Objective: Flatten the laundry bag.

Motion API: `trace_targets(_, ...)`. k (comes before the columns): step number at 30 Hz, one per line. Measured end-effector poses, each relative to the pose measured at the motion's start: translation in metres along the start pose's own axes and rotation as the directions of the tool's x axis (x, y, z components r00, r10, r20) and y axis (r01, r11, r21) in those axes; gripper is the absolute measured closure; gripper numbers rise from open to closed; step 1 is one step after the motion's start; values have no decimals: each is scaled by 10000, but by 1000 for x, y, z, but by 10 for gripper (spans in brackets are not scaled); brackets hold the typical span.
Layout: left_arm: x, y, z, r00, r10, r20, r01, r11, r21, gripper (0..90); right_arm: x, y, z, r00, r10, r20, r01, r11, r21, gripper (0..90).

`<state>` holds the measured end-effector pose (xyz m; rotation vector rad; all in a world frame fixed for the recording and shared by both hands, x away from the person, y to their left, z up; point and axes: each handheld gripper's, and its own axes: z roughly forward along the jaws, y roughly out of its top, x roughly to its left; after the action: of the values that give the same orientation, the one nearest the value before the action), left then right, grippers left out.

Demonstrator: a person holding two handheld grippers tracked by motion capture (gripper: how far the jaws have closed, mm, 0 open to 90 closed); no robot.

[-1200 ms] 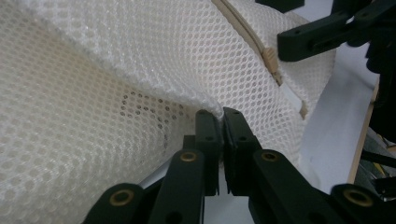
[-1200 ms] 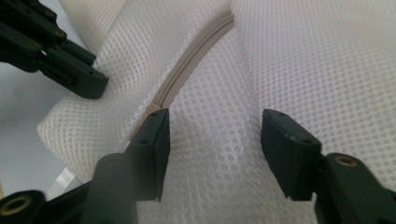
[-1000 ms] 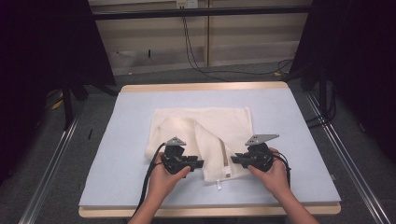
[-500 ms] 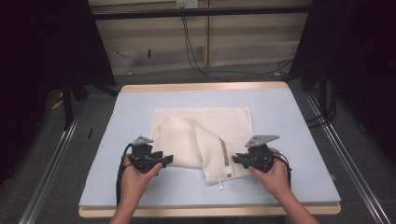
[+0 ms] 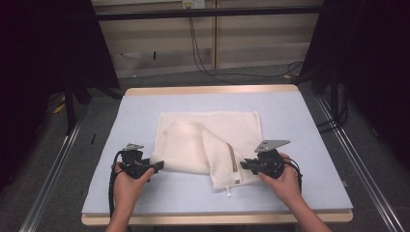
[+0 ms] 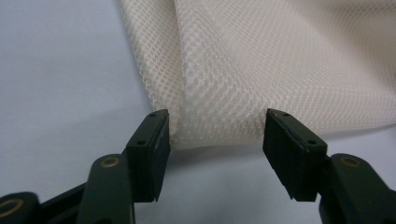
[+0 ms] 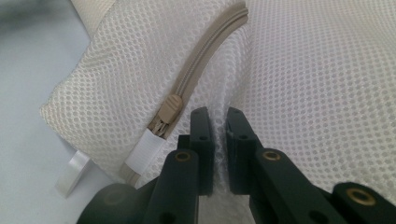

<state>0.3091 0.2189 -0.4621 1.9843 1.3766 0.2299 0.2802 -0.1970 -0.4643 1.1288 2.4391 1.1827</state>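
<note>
1. Centrally, the mesh bag [image 5: 208, 145] lies partly folded on the blue mat [image 5: 290, 125], mid-frame.
2. Left gripper [image 6: 212, 135], lower left, has jaws spread wide around the bag's corner.
3. Right gripper [image 7: 218, 126], lower right, is clamped on mesh beside the zipper [image 7: 205, 60].
4. Cables [image 5: 203, 53] hang at upper centre.

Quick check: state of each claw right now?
Left claw: open, jaws either side of the mesh bag's corner.
Right claw: shut on the mesh bag beside its zipper.
</note>
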Motion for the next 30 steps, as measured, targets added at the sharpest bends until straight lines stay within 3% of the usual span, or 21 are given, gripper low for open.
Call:
trace_targets(1,0,0,0,10000,0,0,0,10000,0,524,0,0,0,10000,0,0,0,10000,0,839)
trace_targets(2,0,1,5,9997,241,96,-244,9992,316,524,0,0,0,10000,19,-3,-19,10000,-7,839)
trace_targets(3,2,2,7,9993,294,242,-301,9991,285,646,0,0,-1,10000,33,69,-33,10000,-15,839)
trace_targets(4,3,3,10,9982,464,380,-470,9988,164,714,-1,0,-2,9999,0,134,1,10000,-66,840)
trace_targets(5,3,5,13,9975,479,512,-480,9988,13,745,-1,0,-3,9998,1,210,0,10000,-81,840)
trace_targets(8,0,14,22,9960,813,384,-809,9967,-111,771,-5,0,-8,9995,60,316,-55,9998,-165,841)
trace_targets(12,-8,32,36,9938,1059,341,-1050,9941,-281,781,-10,-1,-14,9980,-12,639,24,9998,-179,841)
trace_targets(14,-11,40,43,9954,875,387,-858,9954,-430,784,-13,-3,-17,9976,79,684,-63,9997,-235,841)
trace_targets(18,-15,55,55,9947,983,312,-968,9942,-471,785,-18,-7,-22,9987,106,498,-87,9993,-368,841)
trace_targets(20,-15,59,58,9958,855,327,-839,9953,-492,784,-18,-9,-25,9993,-178,341,191,9991,-370,841)
trace_targets(23,-18,59,59,9959,868,258,-851,9945,-607,751,-15,-10,-29,9983,-582,27,583,9977,-353,841)
trace_targets(26,-21,57,50,9972,650,374,-607,9924,-1070,627,-14,-11,-30,9979,-650,49,651,9974,-295,840)
trace_targets(28,-24,56,42,9971,676,350,-633,9916,-1129,593,-14,-12,-29,9978,-656,27,657,9975,-259,840)
trace_targets(30,-26,56,38,9960,658,599,-585,9916,-1156,546,-13,-12,-28,9975,-703,31,703,9973,-204,840)
